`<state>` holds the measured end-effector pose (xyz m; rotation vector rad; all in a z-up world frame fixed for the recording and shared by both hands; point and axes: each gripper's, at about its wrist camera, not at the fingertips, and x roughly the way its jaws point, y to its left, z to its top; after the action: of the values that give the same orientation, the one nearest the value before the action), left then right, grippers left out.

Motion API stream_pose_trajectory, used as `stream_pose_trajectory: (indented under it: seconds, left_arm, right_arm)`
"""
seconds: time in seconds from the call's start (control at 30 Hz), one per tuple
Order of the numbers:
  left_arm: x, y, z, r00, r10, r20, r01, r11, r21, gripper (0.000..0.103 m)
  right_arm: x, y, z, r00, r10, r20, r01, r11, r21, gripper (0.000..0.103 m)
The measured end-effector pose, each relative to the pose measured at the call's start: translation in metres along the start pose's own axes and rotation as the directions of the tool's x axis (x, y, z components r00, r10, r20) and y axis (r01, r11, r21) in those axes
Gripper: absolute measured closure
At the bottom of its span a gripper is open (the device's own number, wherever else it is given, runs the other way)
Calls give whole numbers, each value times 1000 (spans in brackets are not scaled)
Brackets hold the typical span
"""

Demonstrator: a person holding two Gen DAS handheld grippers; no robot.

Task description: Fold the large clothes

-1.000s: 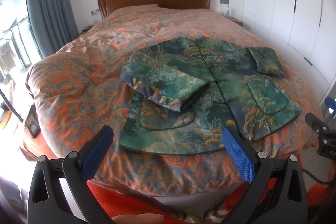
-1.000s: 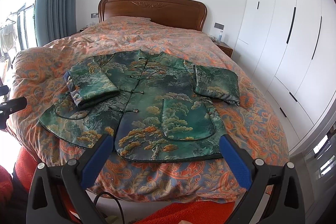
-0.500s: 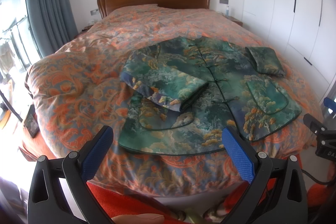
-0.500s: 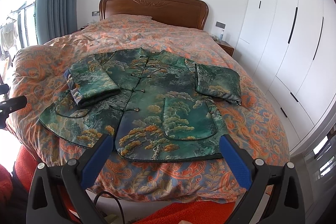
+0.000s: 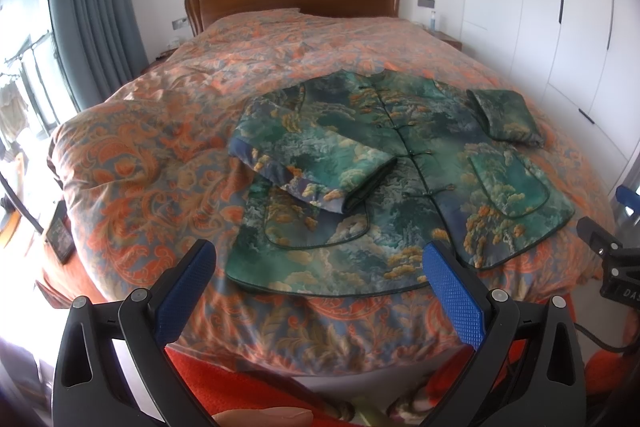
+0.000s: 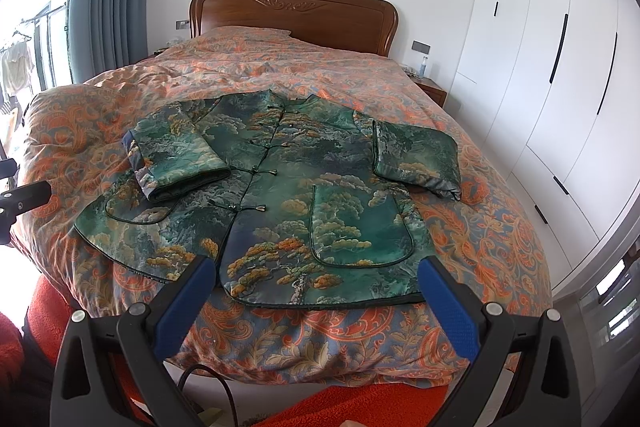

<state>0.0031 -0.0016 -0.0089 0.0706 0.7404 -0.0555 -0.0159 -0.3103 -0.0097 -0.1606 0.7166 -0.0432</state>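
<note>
A green patterned jacket lies flat, front up, on the bed near its foot; it also shows in the right wrist view. Its left sleeve is folded over the body, and its right sleeve is folded beside the body. My left gripper is open and empty, held above the jacket's near hem on the left side. My right gripper is open and empty, held above the near hem on the right side. Neither touches the cloth.
The bed has an orange paisley quilt and a wooden headboard. White wardrobes stand on the right, grey curtains on the left. A bedside table stands at the far right. Red fabric is below the grippers.
Both grippers have moved slightly closer to the foot of the bed and lower; the jacket has not moved. Both stay open.
</note>
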Motion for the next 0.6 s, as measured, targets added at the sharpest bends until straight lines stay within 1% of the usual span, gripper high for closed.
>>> stream_pose_trajectory:
  seconds: [0.6]
  left_arm:
    - [0, 0, 0, 1000, 1, -1, -1, 1000, -1, 0]
  right_arm:
    - [1, 1, -1, 1000, 1, -3, -1, 1000, -2, 0]
